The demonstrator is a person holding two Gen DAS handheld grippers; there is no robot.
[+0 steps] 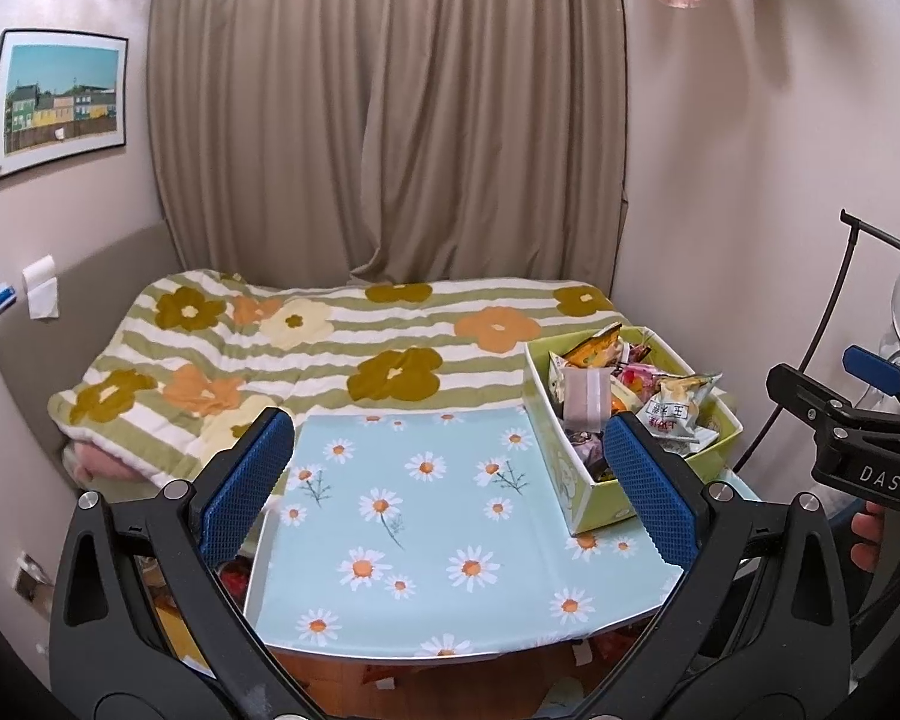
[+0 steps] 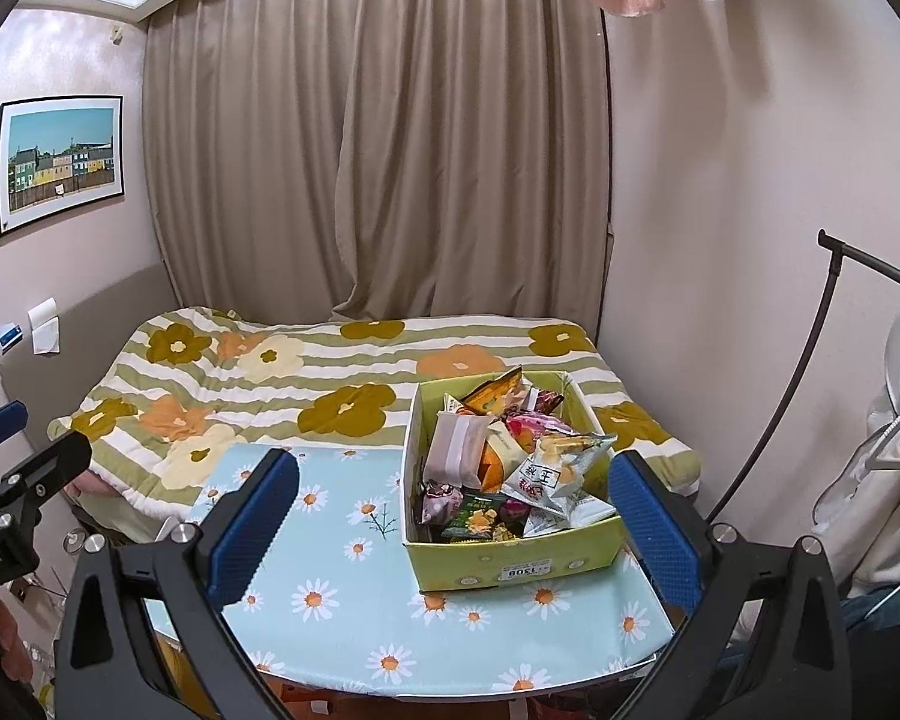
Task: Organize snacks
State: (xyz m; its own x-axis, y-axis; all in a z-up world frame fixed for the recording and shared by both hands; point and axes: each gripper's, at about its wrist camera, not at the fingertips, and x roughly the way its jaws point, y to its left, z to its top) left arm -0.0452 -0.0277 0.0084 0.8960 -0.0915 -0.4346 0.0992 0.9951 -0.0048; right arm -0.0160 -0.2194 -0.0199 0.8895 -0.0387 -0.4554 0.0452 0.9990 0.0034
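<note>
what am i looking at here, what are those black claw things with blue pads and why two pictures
Those are hand-held grippers; a person holds one in each hand, and each carries a fisheye camera looking along its fingers. One picture comes from the left gripper, the other from the right gripper. Both are open and hold nothing. Below them is a small table with a daisy-print cover, in front of a bed. On its right side sits a green cardboard box piled with snack packets.

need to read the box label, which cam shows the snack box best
The right wrist view: the box faces the camera, front label and snacks fully visible. The left wrist view shows it at an angle on the right, partly hidden behind a tong finger.
</note>
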